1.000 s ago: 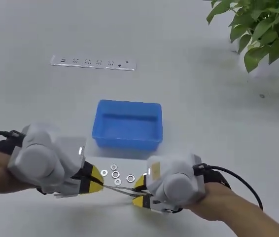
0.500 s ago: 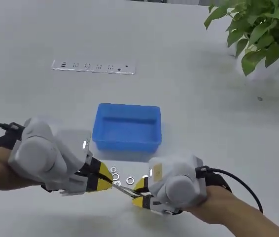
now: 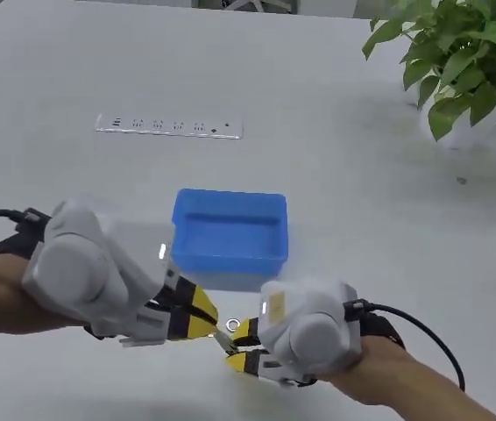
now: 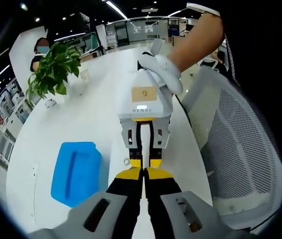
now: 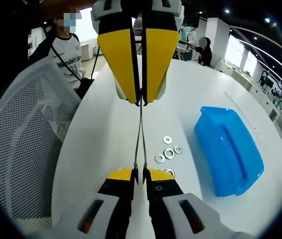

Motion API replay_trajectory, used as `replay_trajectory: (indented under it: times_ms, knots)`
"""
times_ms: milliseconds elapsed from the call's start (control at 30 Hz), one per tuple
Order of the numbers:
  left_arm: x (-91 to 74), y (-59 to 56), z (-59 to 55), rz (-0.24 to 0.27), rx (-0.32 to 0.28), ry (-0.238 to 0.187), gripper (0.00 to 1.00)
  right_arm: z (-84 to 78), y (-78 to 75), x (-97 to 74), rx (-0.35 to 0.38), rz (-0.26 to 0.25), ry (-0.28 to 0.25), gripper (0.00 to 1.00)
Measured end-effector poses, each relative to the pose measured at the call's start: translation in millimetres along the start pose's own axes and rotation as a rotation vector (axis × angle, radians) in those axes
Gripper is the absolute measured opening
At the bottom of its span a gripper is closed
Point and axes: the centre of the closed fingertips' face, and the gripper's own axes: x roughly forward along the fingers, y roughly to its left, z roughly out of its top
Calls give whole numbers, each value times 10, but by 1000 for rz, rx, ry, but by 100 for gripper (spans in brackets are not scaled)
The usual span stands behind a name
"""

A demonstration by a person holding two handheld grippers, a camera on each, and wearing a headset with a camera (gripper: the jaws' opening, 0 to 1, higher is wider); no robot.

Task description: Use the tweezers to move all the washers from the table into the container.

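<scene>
The left gripper has its yellow-tipped jaws pressed together on 1 end of the tweezers. The right gripper faces it tip to tip and pinches the other end between nearly closed jaws. In the right gripper view the tweezers run as 2 thin metal arms straight from that gripper's own jaws at 6 o'clock up to the left gripper's jaws at 12 o'clock, held above the white counter. 5 washers lie on the counter in a loose cluster just beside the tweezers at their 3 o'clock in that view. The nearest washer is partly tucked behind the right gripper's jaw, and none of them touches the tweezers. In the head view 1 washer shows in the small gap between the 2 grippers. The blue container sits on the counter at 12 o'clock from the grippers in the head view, near them, and its inside shows plain blue floor. In the right gripper view it lies beyond the washers at 3 o'clock. A white power strip lies farther off at 11 o'clock, and a leafy plant stands at 2 o'clock. A mesh chair shows behind the right gripper in the left gripper view.
</scene>
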Motion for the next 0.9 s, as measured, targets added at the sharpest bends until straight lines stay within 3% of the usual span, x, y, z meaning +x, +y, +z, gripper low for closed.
replay_trajectory:
  times_ms: [300, 900]
  knots:
    - [65, -2, 79, -18, 5, -18, 5, -17, 20, -9, 16, 3, -10, 10]
    - [179, -1, 70, -44, 37, -11, 6, -36, 7, -37, 21, -10, -15, 11]
